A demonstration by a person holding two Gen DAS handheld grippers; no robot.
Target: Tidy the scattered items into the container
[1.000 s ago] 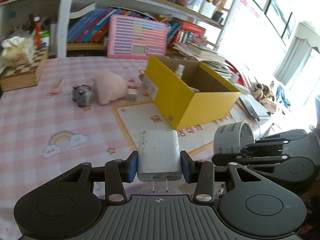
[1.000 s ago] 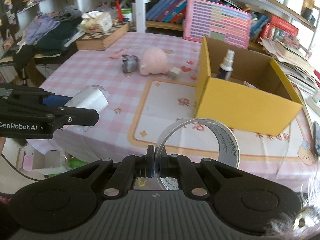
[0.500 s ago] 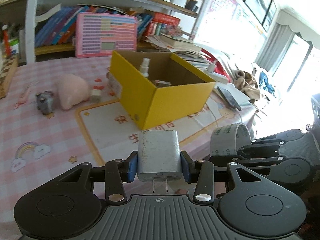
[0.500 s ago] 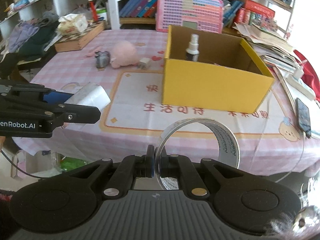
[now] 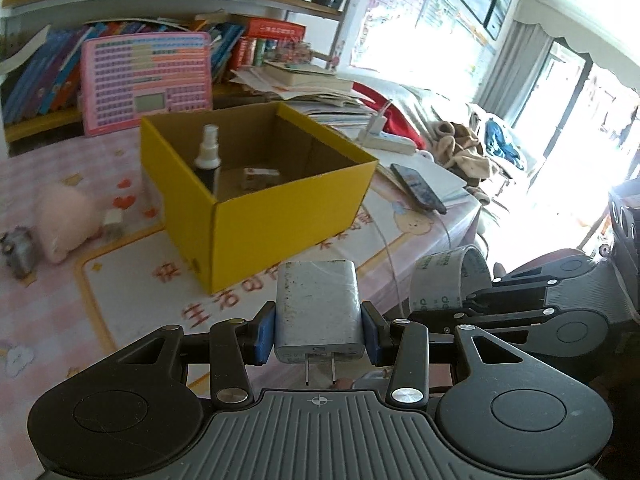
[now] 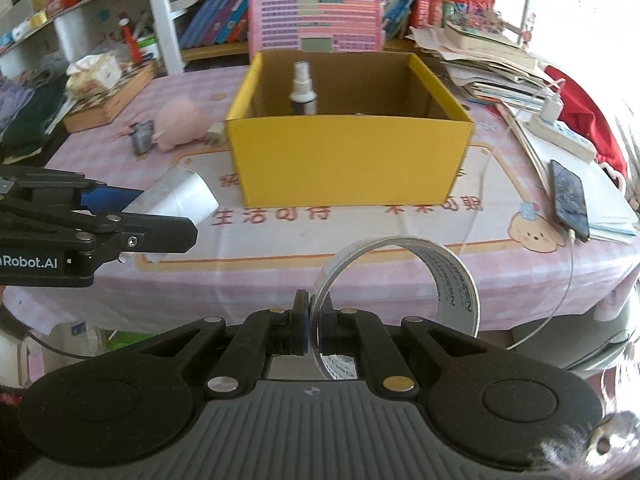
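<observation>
The yellow box (image 6: 352, 160) stands open on the pink checked table (image 6: 400, 276), straight ahead of both our grippers and a little beyond them. Nearest to us, our left gripper (image 5: 318, 330) has its blue pads pressed on the two sides of a white charger (image 5: 317, 312), prongs pointing back toward us. Our right gripper (image 6: 315, 330) has its fingers nearly together, pinching the wall of a roll of clear tape (image 6: 400, 280) that stands up in front of it. Both things hang over the near edge of the table, short of the box, so neither is put away yet. Inside the box we already see a spray bottle (image 6: 303, 90) standing upright and a small flat packet (image 5: 259, 176) on the floor. Farther off, left of the box, a pink plush toy (image 6: 182, 120), a small grey toy (image 6: 142, 136) and a little white block (image 6: 216, 133) lie on the cloth; we judge those are left to collect once the charger and tape go in.
</observation>
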